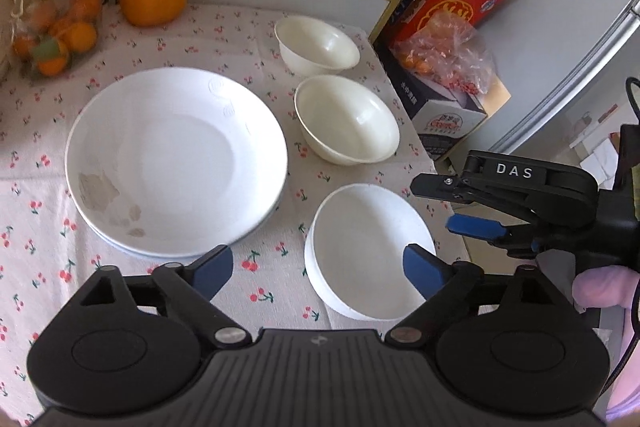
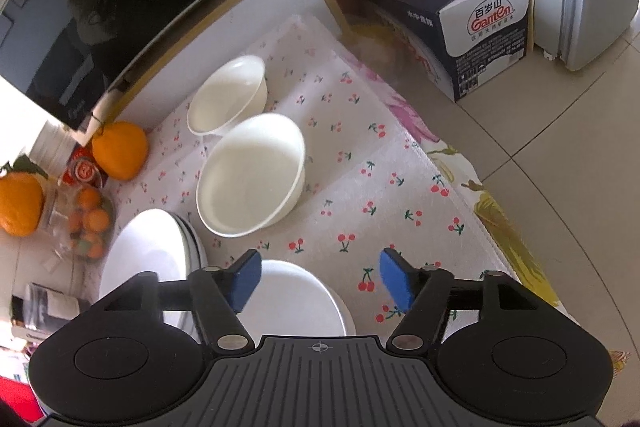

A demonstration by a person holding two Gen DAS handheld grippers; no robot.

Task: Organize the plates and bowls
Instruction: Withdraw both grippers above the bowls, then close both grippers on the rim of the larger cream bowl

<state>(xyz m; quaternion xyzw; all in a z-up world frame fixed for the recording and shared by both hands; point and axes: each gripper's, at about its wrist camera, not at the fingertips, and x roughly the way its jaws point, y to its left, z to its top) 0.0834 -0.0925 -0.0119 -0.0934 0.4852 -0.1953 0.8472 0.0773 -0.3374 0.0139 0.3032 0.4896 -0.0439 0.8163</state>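
Both sets of jaws are being held open, nothing between them: left gripper point(image 1: 318, 267), right gripper point(image 2: 316, 279). The plates are being seen already gathered into one stack point(image 1: 176, 163) at ten o'clock in the left wrist view, the top one smeared. A near bowl pair point(image 1: 372, 251), seemingly nested, is sitting at five o'clock on the table point(image 1: 36, 227). Two cream bowls are being left apart, unstacked: middle bowl point(image 1: 347, 119) at two o'clock, far bowl point(image 1: 317, 45) beyond. All bowls are showing empty.
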